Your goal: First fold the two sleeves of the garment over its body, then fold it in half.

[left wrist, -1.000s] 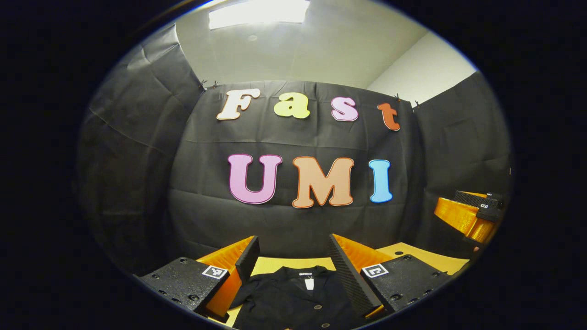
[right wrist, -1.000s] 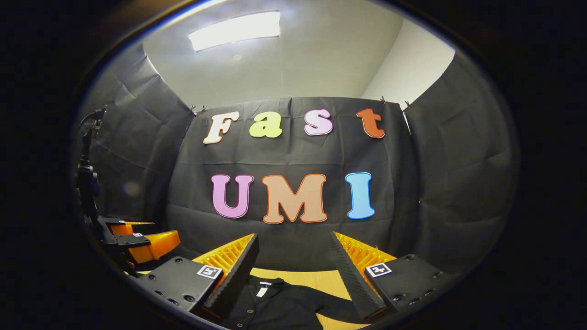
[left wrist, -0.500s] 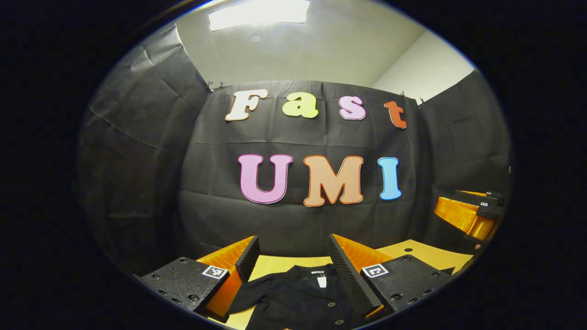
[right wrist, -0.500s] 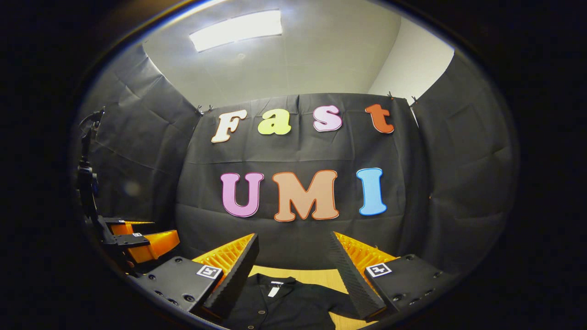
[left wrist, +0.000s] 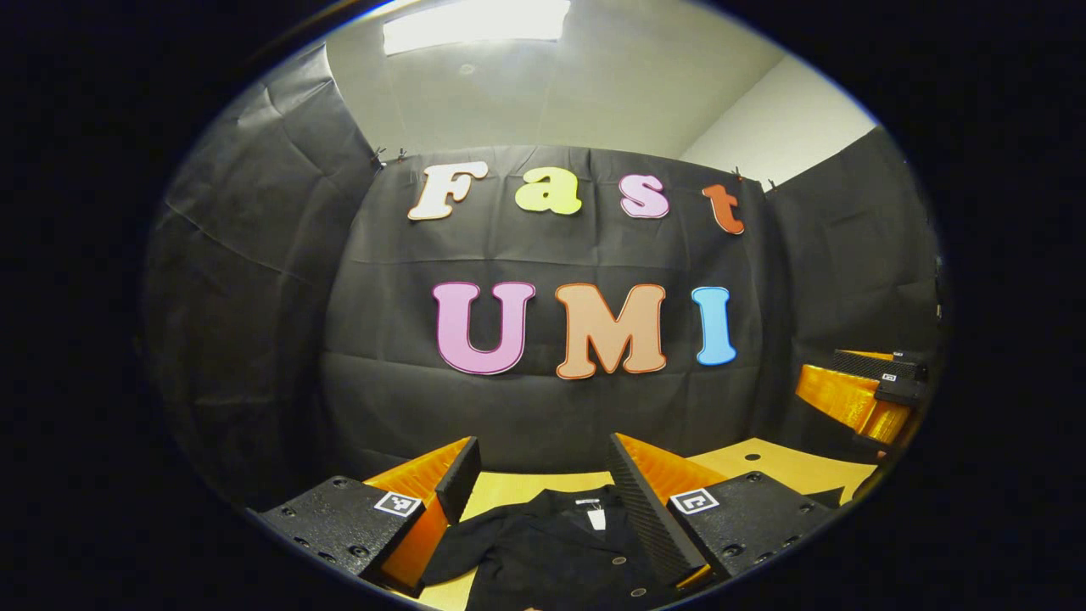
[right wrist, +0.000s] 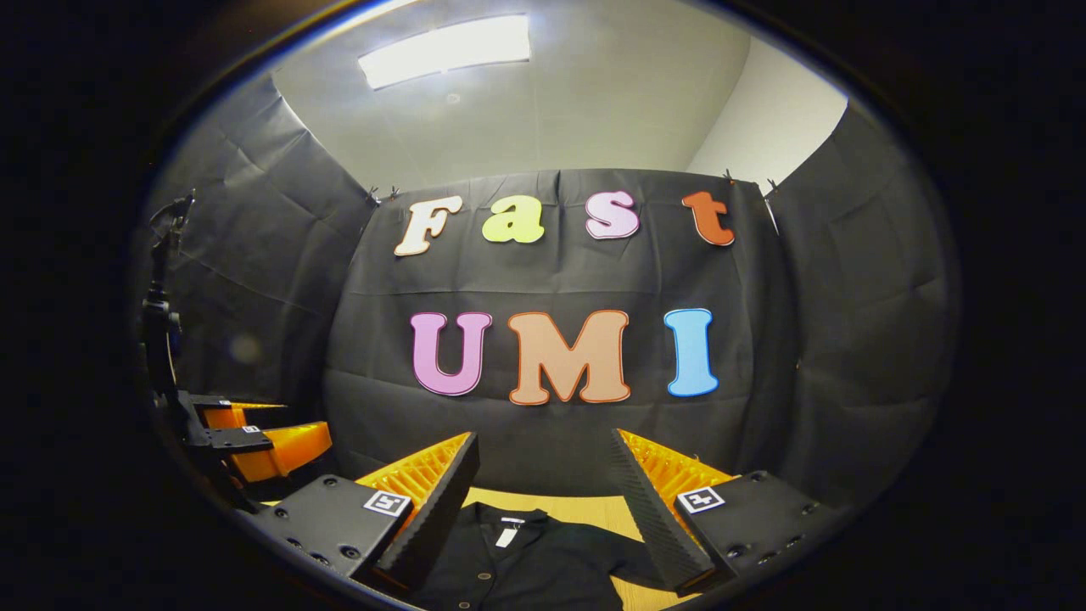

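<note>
You hold both grippers above a wooden table (left wrist: pixel 789 465), fingers spread wide and gripping nothing. A black buttoned garment (left wrist: pixel 551 552) lies flat on the table, collar toward the far wall, seen between the left gripper (left wrist: pixel 543 475) fingers. From the right gripper (right wrist: pixel 543 471), the garment (right wrist: pixel 526 564) lies below, one sleeve (right wrist: pixel 632 564) stretched out to the side.

Black cloth (left wrist: pixel 543 407) hangs as the booth's wall on three sides, wrinkled and clipped along its top edge. Above it a pale ceiling (right wrist: pixel 577 110) carries one bright rectangular light panel (right wrist: pixel 445 49). A tan wooden worktop (left wrist: pixel 764 465) runs up to the foot of the cloth, with small dark holes near its far edge.
</note>
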`<state>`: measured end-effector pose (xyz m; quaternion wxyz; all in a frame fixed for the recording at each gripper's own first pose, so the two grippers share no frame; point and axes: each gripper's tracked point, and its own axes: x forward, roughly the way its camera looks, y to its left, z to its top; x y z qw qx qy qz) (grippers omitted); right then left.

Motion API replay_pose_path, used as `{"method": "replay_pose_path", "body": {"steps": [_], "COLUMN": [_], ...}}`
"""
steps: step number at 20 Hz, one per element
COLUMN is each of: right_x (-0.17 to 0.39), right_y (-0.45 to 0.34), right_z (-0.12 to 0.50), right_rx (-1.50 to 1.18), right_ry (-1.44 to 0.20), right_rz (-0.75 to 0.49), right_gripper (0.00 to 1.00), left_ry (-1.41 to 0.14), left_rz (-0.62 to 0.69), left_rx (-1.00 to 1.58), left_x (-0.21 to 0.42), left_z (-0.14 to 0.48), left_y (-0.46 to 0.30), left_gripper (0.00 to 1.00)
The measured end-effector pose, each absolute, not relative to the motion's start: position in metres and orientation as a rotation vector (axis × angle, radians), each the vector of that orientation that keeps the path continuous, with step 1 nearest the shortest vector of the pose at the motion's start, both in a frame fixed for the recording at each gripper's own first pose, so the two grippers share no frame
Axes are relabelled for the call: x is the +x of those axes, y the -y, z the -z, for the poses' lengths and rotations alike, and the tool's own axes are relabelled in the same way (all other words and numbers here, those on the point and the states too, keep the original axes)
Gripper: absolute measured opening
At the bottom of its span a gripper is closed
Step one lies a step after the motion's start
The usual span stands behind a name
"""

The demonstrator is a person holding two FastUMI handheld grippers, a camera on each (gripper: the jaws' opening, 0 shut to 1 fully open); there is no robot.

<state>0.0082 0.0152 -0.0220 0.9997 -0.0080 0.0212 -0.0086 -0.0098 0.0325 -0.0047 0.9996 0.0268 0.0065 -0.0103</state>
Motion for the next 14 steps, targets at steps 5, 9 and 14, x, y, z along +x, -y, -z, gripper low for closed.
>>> {"method": "replay_pose_path", "body": {"steps": [5,9,14], "right_x": [0.001,0.010,0.013], "right_y": [-0.009,0.032,0.128], "right_z": [0.023,0.025,0.046], "right_rx": [-0.051,-0.038,-0.067], "right_ry": [-0.034,-0.042,-0.117], "right_rz": [0.032,0.082,0.208], "right_gripper": [0.98,0.99,0.99], "left_ry": [-0.013,0.012,0.014], "left_rz": [0.049,0.011,-0.005], "left_rx": [0.037,0.034,0.045], "left_x": [-0.010,-0.007,0.001], "left_z": [0.009,-0.001,-0.001], "left_y": [-0.038,-0.040,-0.030], "left_gripper": [0.90,0.90,0.90]}}
